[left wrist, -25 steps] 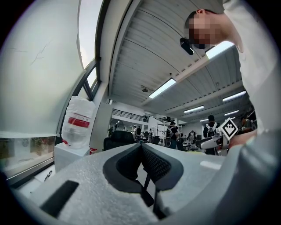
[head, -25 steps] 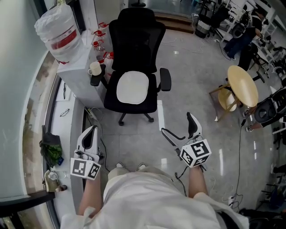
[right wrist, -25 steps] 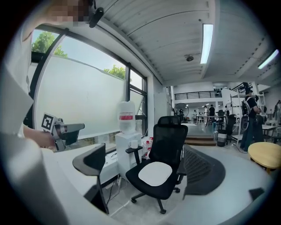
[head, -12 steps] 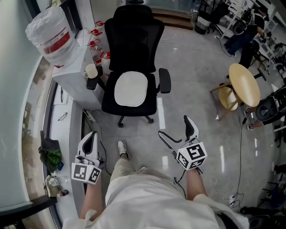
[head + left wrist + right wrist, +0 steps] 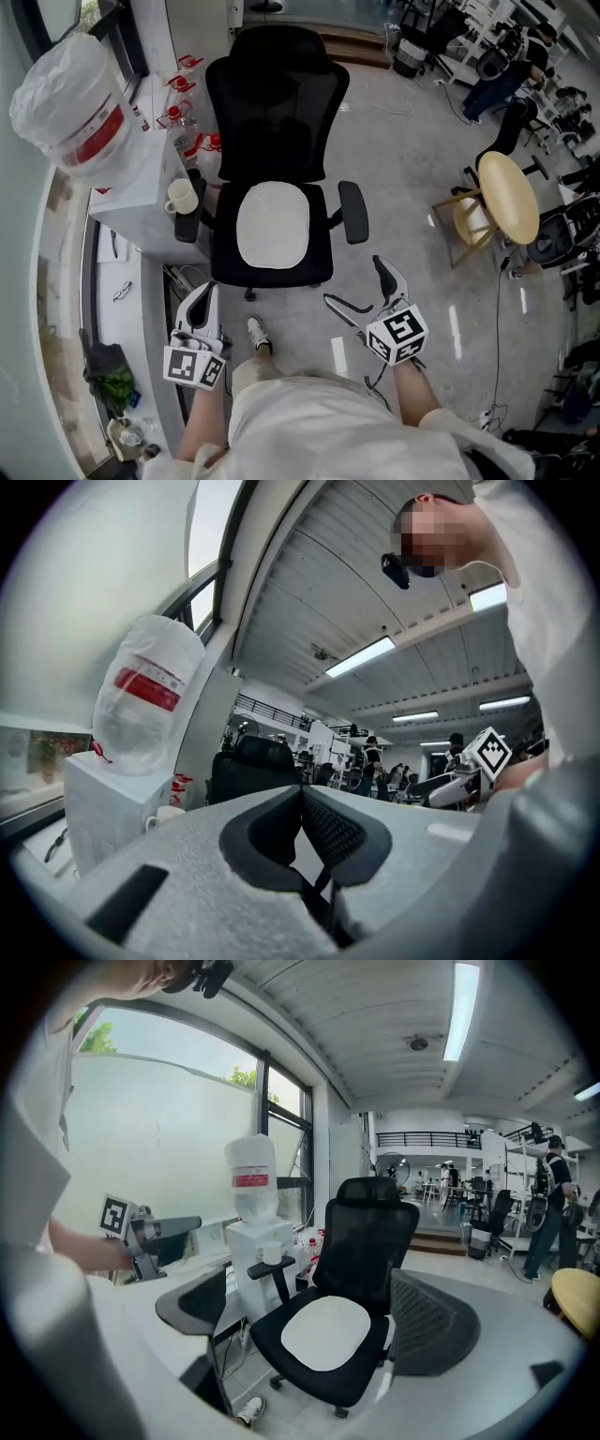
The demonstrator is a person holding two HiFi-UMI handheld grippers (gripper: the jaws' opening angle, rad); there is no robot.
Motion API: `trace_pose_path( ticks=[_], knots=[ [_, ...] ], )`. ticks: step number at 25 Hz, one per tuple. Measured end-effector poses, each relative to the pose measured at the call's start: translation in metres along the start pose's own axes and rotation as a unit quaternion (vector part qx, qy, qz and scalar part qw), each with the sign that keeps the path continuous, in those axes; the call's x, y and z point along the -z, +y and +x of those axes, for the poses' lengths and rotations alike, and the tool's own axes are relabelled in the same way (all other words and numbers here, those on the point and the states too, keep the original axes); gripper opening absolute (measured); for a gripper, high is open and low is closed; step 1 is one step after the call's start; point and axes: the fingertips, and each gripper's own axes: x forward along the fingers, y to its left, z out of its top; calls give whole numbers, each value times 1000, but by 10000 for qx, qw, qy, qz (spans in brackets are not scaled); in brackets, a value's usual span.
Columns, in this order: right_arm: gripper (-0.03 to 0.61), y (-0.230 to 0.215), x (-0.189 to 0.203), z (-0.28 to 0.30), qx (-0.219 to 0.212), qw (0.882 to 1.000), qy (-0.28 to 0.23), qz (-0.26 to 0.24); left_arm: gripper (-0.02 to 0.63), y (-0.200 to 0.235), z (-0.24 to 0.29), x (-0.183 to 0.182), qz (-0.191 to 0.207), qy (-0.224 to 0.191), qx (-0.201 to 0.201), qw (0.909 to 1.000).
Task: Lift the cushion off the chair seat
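A white cushion [image 5: 272,225] lies on the black office chair [image 5: 277,103] seat, on a glossy grey floor [image 5: 403,169]. Short of the chair, the left tool [image 5: 204,298] is pressed together and the right tool [image 5: 353,282] is spread.

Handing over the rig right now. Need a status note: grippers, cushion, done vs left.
Left gripper: jaws together, empty, held low by the person's side.
Right gripper: jaws wide apart, empty, aimed at the chair.
White cushion: flat on the seat of the black office chair, neither gripper touching it.
Done: nothing yet.
Left: reach in, grip the cushion, lift it off.
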Motion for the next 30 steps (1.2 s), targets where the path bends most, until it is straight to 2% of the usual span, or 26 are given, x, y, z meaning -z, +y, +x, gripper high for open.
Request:
trace_pose_path(
  ticks=[5, 10, 14, 21, 25, 27, 30],
  knots=[
    [525, -13, -39, 57, 84, 9998, 123, 128, 14, 56, 57, -15, -178, 4, 154, 9997],
    [525, -26, -47, 91, 187, 9993, 161, 285, 14, 79, 104, -14, -250, 81, 378, 9989],
    [525, -42, -40, 107, 232, 9982, 226, 499, 14, 77, 135, -6, -260, 259, 574, 9977],
    [525, -87, -42, 146, 98, 9977, 30, 667, 14, 71, 180, -3, -151, 431, 509, 9977],
    [525, -118, -50, 173, -31, 9977, -120, 672, 14, 47, 210, -4, 192, 466, 775, 9957],
    [525, -132, -50, 175, -106, 9973, -96, 721, 14, 34, 224, -9, 287, 396, 753, 9960],
    [525, -148, -37, 183, -214, 9971, 58, 725, 14, 33, 235, 0, 176, 404, 547, 9975]
  ],
)
